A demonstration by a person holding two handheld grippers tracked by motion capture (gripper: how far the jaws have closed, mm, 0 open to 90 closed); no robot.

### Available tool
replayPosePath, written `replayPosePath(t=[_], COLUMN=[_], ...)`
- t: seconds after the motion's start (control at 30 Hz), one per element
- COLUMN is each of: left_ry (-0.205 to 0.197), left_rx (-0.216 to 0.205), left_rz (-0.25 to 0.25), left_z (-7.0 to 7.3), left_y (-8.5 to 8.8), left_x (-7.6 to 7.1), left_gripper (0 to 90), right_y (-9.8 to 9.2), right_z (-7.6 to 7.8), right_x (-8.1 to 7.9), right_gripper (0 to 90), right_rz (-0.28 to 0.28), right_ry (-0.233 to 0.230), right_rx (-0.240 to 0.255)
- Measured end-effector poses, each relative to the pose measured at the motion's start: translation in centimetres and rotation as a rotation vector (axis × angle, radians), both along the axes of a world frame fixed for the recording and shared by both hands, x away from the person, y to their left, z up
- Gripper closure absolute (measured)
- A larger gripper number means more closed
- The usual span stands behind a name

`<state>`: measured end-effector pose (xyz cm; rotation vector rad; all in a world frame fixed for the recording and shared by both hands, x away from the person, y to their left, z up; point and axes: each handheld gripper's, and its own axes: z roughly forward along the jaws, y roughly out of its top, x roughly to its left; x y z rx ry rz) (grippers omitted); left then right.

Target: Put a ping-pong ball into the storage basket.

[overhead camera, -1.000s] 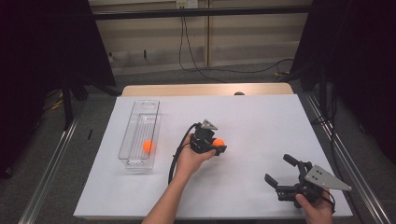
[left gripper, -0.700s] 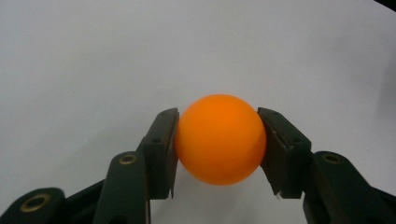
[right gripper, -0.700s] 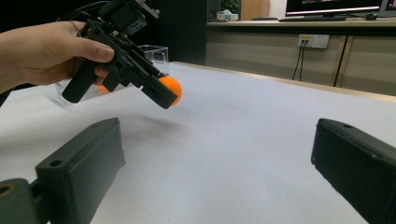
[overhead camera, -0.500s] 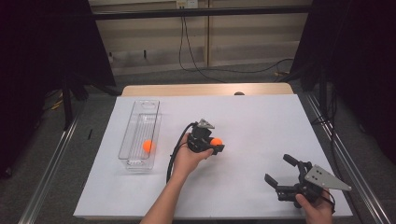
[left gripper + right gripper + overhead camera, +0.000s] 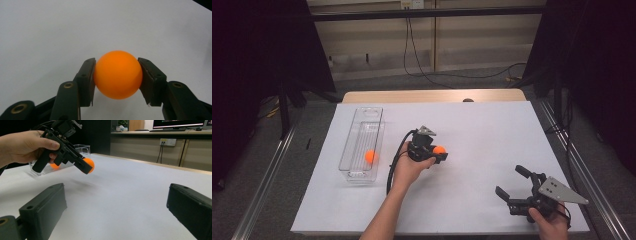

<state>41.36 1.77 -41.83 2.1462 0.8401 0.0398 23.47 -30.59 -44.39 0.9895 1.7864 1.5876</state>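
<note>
An orange ball (image 5: 117,75) is clamped between the two black jaws of my left gripper (image 5: 117,61), a little above the white table. From above, that gripper (image 5: 438,153) and its ball (image 5: 439,149) hang near the table's middle, just right of a clear plastic tray (image 5: 362,120). A second orange ball (image 5: 370,156) lies inside the tray. My right gripper (image 5: 510,181) rests near the front right edge, jaws wide apart and empty. In the right gripper view its jaws (image 5: 116,186) frame the left gripper (image 5: 83,167) and the held ball (image 5: 89,163).
White sheet covers the table (image 5: 492,135). A wooden strip (image 5: 432,96) runs along the far edge. Black cable (image 5: 393,167) trails from the left gripper. Metal rails (image 5: 267,180) flank the table's sides.
The left gripper, still holding the orange ball, has drifted slightly left toward the tray. The right gripper has stayed put.
</note>
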Motion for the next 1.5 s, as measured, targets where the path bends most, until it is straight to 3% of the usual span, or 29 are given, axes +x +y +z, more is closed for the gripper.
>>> replayPosePath(t=[0.5,1.5], left_ry=[-0.010,-0.040], left_rx=[-0.017,-0.030], left_rz=[0.041,0.075], left_z=[0.9,2.0], left_y=[1.7,3.8], left_x=[0.2,0.5], left_gripper=[51.0,51.0], right_y=[0.1,0.0], right_z=[0.0,0.0], right_x=[0.0,0.0], right_gripper=[1.8,1.7], right_rz=[0.004,0.002], right_ry=[0.000,-0.001], right_rx=[-0.004,0.003])
